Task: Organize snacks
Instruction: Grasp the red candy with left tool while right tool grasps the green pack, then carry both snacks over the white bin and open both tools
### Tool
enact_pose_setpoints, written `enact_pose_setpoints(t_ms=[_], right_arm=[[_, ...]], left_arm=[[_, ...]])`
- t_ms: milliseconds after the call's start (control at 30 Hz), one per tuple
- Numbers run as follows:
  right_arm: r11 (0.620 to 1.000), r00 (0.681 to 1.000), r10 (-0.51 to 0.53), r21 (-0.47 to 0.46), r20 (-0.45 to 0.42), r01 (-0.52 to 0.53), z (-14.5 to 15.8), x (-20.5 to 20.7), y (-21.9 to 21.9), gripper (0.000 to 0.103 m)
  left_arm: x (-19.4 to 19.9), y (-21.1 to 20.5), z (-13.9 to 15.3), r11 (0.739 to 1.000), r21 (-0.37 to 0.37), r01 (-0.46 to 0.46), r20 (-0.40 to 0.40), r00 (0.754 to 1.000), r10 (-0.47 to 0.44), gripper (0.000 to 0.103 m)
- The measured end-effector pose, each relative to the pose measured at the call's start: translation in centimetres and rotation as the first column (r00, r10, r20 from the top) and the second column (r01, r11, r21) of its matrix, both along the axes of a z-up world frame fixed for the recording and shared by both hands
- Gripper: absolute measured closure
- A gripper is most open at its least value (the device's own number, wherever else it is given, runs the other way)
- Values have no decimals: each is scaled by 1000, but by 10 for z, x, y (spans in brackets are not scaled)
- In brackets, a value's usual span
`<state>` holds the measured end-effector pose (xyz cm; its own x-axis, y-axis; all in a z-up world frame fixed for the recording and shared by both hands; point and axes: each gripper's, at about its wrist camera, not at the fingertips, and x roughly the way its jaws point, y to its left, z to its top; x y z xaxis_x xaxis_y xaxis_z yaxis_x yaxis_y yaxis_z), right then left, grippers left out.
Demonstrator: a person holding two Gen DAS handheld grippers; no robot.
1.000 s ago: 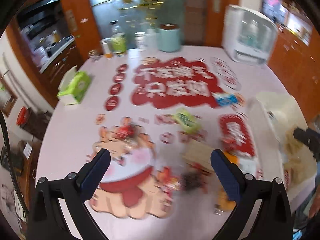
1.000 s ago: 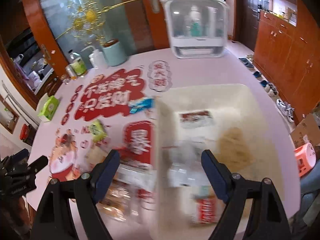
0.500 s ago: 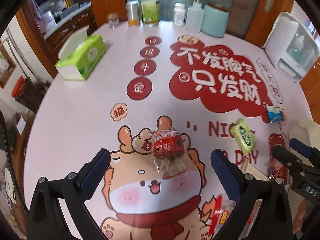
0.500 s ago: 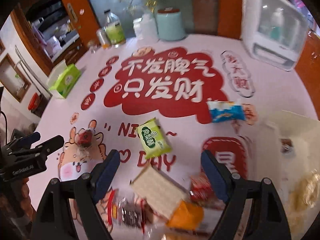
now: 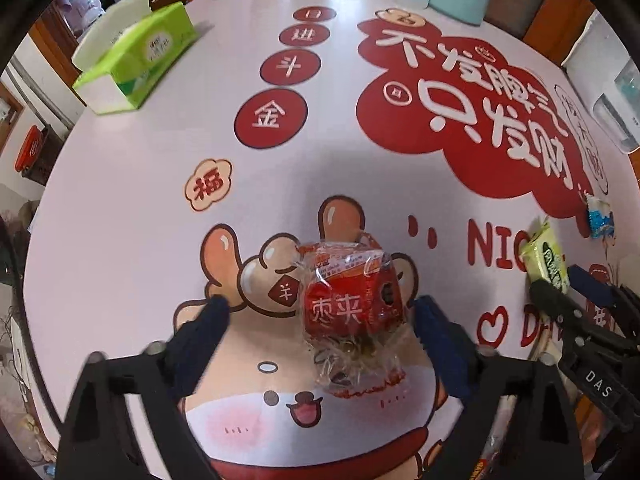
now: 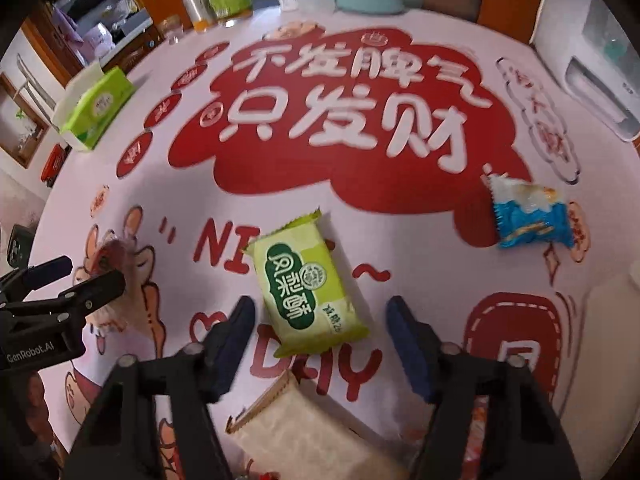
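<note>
Neither snack under the grippers has been picked up yet, so the sorting is, by my reading, still in its gathering stage.

The left gripper (image 5: 320, 320) points down over the counter (image 5: 120, 220), its jaws closing around a red-wrapped snack with a clear crinkled end (image 5: 350, 312). The packet lies flat on the cartoon print, between the jaws. The right pad is just beside its wrapper and the left pad is well apart from it, so nothing is gripped.

The right gripper (image 6: 320, 320) likewise points down, its jaws closing either side of a green pineapple-cake packet (image 6: 310, 284). That packet lies at a slant on the counter. Its lower end is between the pads, which do not yet press on it.

Still loose in the right wrist view:
- a blue-and-white packet (image 6: 528, 216) at about 2 o'clock from the green one, well apart from it
- a beige packet (image 6: 304, 436) at 6 o'clock, near the bottom edge
- a glimpse of red wrapping at the lower right corner, too cut off to name

A green tissue box (image 5: 136, 52) stands at 10 o'clock, near the far rim. No container for the snacks can be made out in either view, so how many are already put away I cannot tell. At least four remain on the counter.
</note>
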<state>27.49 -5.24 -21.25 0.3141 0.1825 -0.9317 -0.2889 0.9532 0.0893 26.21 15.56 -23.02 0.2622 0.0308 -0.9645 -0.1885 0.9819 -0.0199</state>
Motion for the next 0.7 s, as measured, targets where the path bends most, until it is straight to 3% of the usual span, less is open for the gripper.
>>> enact_pose_setpoints(t_ms=[67, 133, 400, 700], right_arm=[[999, 999, 33, -32, 9, -32, 0, 0, 7, 54], [997, 998, 59, -52, 20, -58, 0, -1, 12, 61], [999, 999, 32, 5, -2, -32, 1, -2, 4, 65], [998, 999, -23, 62, 22, 22, 30, -18, -15, 65]], left_arm=[[0, 2, -4, 999, -50, -10, 5, 1000, 10, 42], [-1, -1, -2, 1000, -5, -13, 29, 999, 14, 53], [-11, 1, 3, 999, -37, -21, 44, 999, 22, 55], [-41, -16, 42, 998, -42, 37, 83, 996, -33, 55]])
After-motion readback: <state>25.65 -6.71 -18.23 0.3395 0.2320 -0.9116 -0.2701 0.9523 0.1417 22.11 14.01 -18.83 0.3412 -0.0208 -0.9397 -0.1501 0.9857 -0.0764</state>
